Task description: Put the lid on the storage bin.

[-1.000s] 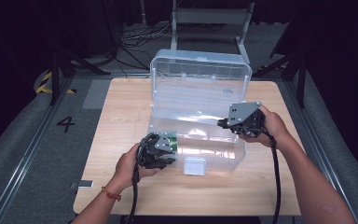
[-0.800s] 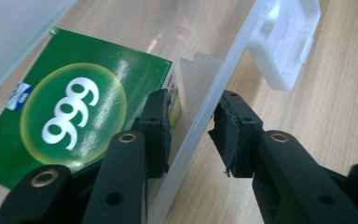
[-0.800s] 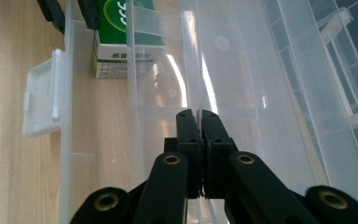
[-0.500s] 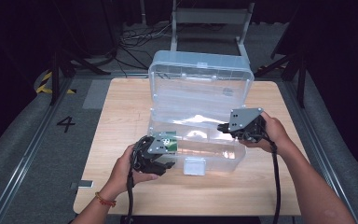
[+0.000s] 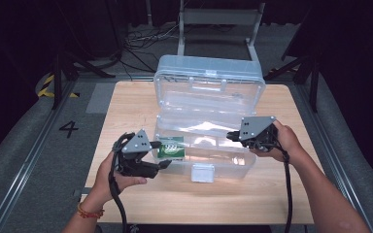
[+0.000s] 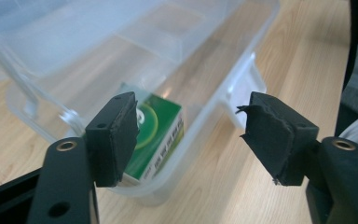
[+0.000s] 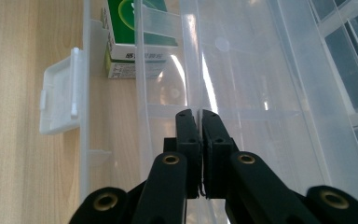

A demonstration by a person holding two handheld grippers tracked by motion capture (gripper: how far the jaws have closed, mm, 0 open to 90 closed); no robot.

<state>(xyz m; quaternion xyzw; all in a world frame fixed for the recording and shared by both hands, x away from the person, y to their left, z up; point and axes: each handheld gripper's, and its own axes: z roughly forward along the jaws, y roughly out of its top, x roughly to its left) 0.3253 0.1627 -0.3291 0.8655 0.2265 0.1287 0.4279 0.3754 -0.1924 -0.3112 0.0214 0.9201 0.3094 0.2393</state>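
Between right gripper (image 7: 200,116) pads, a clear tray wall (image 7: 193,70), indistinct from above.

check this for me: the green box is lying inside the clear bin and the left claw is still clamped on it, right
Not quite. The green box does lie inside the clear bin, but the left claw has just opened and grips nothing; the left gripper view shows its jaws apart, off the box.

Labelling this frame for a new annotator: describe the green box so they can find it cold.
Start at the open clear plastic case in the middle of the wooden table. Look in its lower half, at the front corner nearest the left gripper. The green box lies there, the one coloured, opaque thing in the transparent case.
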